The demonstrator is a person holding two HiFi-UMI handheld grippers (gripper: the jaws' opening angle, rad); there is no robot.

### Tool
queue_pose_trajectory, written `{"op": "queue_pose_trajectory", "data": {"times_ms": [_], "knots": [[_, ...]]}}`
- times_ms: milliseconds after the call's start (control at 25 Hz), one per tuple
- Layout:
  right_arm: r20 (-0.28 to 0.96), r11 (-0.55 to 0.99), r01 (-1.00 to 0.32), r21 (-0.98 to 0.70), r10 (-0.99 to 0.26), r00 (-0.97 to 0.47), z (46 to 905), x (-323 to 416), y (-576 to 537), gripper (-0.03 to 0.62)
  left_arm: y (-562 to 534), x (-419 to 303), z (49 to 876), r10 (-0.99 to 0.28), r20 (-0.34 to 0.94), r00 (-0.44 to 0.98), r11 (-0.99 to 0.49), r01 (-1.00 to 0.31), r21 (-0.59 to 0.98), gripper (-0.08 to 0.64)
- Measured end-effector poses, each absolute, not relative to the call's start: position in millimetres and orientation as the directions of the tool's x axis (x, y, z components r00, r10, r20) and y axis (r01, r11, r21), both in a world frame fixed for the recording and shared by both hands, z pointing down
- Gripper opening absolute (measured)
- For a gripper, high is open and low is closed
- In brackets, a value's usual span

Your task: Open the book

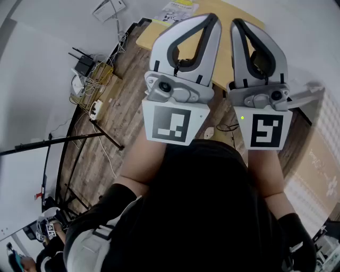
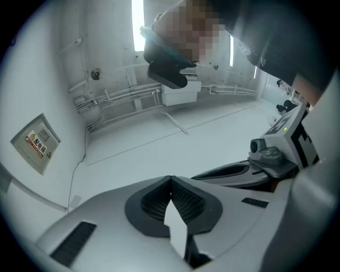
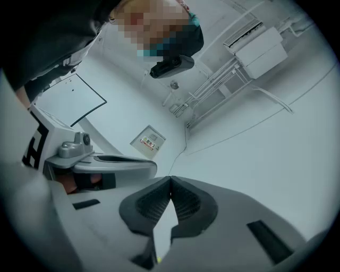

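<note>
Both tools are raised and tilted upward, side by side and just apart. The left tool (image 1: 213, 19) has its jaws closed tip to tip with nothing between them. Its own view shows the ribbed pads (image 2: 187, 201) meeting against bare wall and ceiling. The right tool (image 1: 237, 24) is the same, with jaws together and empty.

No book can be made out for certain. Beyond the tips of both tools lies a light wooden worktop (image 1: 146, 33). At its far edge, past the left tool, sits a printed white-and-yellow item (image 1: 179, 9) that may be the book, though it is too small to tell. Neither gripper view looks toward it.

The step in hand appears to be the approach, with the opening not yet begun. To do it well, tip both tools down toward the worktop until the book comes into their views. Steady the book with one tool. Part the jaws of the other and take only the edge of the cover, not a wad of pages.
</note>
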State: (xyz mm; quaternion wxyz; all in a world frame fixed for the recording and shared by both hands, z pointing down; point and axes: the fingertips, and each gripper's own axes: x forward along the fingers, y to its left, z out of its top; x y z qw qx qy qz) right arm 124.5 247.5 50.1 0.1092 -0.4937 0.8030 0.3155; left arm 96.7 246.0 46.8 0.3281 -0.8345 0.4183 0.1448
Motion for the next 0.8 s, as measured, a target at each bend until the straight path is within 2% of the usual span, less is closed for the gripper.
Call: {"op": "queue_pose_trajectory", "data": {"times_ms": [800], "knots": [[-0.486,0.313,-0.867,0.388,-0.73,-0.481,55.8,115.9,240.6,0.029,238.2,85.5,52.0,-0.611,-0.509,0.606,-0.424,-0.794,-0.435,0.006]]}}
